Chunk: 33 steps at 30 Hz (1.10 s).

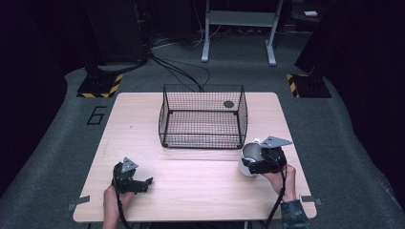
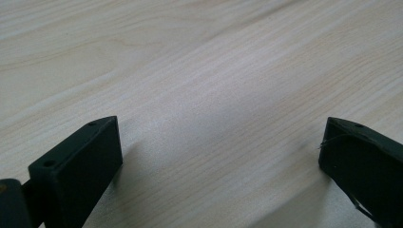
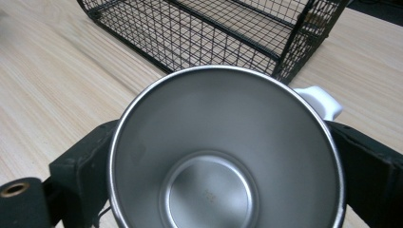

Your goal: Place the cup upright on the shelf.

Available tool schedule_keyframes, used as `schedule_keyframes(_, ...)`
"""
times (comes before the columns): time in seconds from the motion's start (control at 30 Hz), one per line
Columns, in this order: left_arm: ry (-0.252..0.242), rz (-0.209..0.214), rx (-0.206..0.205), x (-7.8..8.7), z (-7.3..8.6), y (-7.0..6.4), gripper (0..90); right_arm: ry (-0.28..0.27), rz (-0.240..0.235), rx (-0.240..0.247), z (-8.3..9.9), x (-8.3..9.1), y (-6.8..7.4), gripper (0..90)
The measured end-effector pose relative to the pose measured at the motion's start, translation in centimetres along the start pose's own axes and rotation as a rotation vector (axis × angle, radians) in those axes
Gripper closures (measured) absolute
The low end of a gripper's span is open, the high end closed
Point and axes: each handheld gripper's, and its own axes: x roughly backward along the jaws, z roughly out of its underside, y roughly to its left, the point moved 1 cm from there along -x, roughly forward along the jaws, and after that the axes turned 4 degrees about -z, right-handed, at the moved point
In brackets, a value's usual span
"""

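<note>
A: Where is the cup now, and which hand has it?

B: The white cup with a shiny steel inside (image 1: 250, 157) stands at the right part of the pale wooden table (image 1: 191, 191), just beside the near right corner of the black wire mesh basket (image 1: 203, 119). The right gripper (image 1: 264, 161) is around it. In the right gripper view one black jaw is at each side of the cup's wall (image 3: 223, 156), so I judge the jaws are clamped on it.

A: And which way must it go?

B: From these jaws the basket (image 3: 228, 33) lies straight ahead and a little to the left, very near. The cup's mouth looks up toward the camera, so its long axis is about upright. I think the move is to lift it over the near rim of the basket and forward.

A: What about the other hand?

B: The left gripper (image 1: 131, 179) rests well apart, at the near left of the table, with its jaws wide apart and nothing between them, just bare wood (image 2: 214, 95).

A: What is hard to see?

B: The cup's bottom on the table is hidden, so I cannot tell if it is already lifted. The white handle (image 3: 321, 102) shows only partly behind the rim.
</note>
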Motion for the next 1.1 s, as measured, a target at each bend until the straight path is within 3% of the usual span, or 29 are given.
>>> schedule_keyframes(0.7, 0.007, 0.007, 0.001, 0.0, 0.0, 0.0, 0.5, 0.002, -0.047, 0.038, -1.4, -0.1, 1.6, 5.7)
schedule_keyframes(1.1, -0.008, -0.003, 0.014, -0.1, 0.0, -0.1, 0.5, -0.011, -0.106, 0.054, -2.9, 0.1, 2.7, 5.8)
